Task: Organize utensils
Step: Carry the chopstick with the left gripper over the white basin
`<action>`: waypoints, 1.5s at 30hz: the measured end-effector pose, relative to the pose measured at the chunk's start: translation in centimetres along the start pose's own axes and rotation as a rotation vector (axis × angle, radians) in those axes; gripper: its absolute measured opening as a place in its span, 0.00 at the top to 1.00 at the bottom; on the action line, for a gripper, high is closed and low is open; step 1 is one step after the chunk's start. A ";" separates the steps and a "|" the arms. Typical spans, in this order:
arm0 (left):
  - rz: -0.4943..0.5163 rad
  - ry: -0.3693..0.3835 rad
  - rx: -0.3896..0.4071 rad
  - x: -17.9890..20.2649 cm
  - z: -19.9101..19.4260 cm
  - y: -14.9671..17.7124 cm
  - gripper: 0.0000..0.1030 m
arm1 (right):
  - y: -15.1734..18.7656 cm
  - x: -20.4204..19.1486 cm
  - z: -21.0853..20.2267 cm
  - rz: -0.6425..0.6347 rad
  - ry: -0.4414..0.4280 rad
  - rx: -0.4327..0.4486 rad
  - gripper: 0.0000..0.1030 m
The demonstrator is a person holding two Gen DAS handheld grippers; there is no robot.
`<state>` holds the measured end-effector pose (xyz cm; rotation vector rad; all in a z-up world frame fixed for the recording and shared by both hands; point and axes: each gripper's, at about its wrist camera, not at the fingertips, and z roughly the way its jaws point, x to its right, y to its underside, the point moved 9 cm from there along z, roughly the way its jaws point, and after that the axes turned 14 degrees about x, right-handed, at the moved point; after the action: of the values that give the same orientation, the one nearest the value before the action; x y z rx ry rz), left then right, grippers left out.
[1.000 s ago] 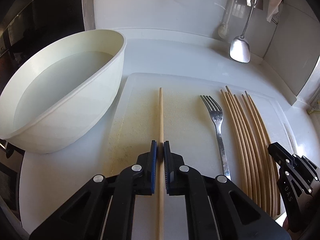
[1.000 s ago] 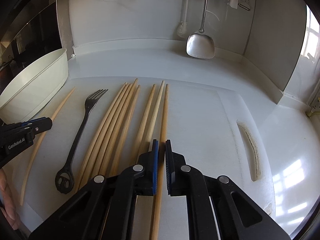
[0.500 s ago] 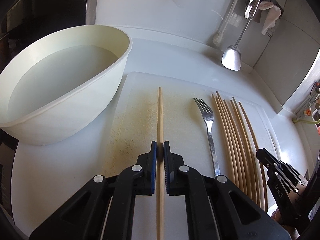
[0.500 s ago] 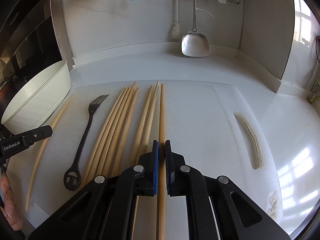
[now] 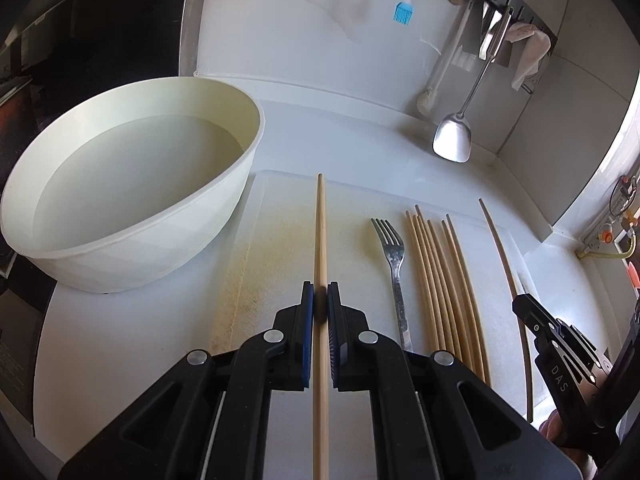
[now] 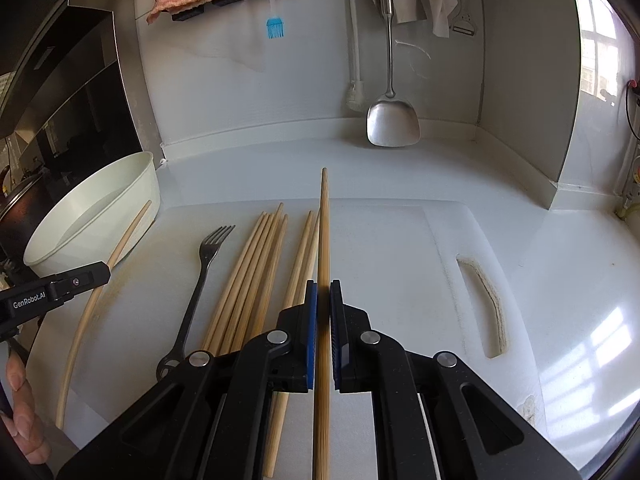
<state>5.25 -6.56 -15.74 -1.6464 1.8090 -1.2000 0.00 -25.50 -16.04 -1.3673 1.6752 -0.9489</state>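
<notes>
On cutting board (image 6: 400, 248): seven chopsticks (image 6: 248, 280) bundled beside fork (image 6: 200, 276) (sorting unfinished). Both jaws clamped, left gripper (image 5: 319, 312) and right gripper (image 6: 323, 308) each lifting one chopstick.

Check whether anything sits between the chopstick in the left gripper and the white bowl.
Nothing visible does. The left gripper holds one wooden chopstick, and only bare white cutting board lies between it and the round white plastic bowl.

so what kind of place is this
Most likely a home kitchen counter: a metal spatula and blue basting brush hang on the wall rail, and a white cutting board holds chopsticks and a fork.
</notes>
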 end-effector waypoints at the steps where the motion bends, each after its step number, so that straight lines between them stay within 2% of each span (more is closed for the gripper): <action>1: -0.003 0.000 0.004 0.0 -0.2 -0.1 0.93 | -0.1 0.0 -0.1 0.000 -0.003 0.005 0.94; 12: -0.032 -0.002 0.045 -0.2 -2.5 -2.1 0.93 | -1.0 -0.9 -0.8 -0.003 -0.058 0.038 0.94; 19: -0.055 -0.059 0.070 -2.1 -5.1 -4.6 0.93 | -3.8 -4.0 -1.0 -0.022 -0.130 0.055 0.94; 27: -0.069 -0.122 0.129 -7.4 -7.3 -9.5 0.93 | -8.4 -11.3 -0.1 -0.033 -0.231 0.070 0.94; 31: -0.065 -0.126 0.145 -10.7 -7.1 -12.0 0.93 | -9.9 -15.7 1.4 -0.024 -0.252 0.073 0.94; 37: -0.064 -0.125 0.119 -16.2 -4.4 -14.5 0.93 | -10.5 -22.5 4.9 -0.019 -0.268 0.030 0.94; 45: -0.073 -0.114 0.046 -21.9 0.2 -15.2 0.93 | -9.5 -29.3 9.6 0.014 -0.281 -0.071 0.94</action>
<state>19.09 15.11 -8.93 -1.7310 1.6540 -1.1452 16.60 1.15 -8.78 -1.4595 1.5139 -0.6593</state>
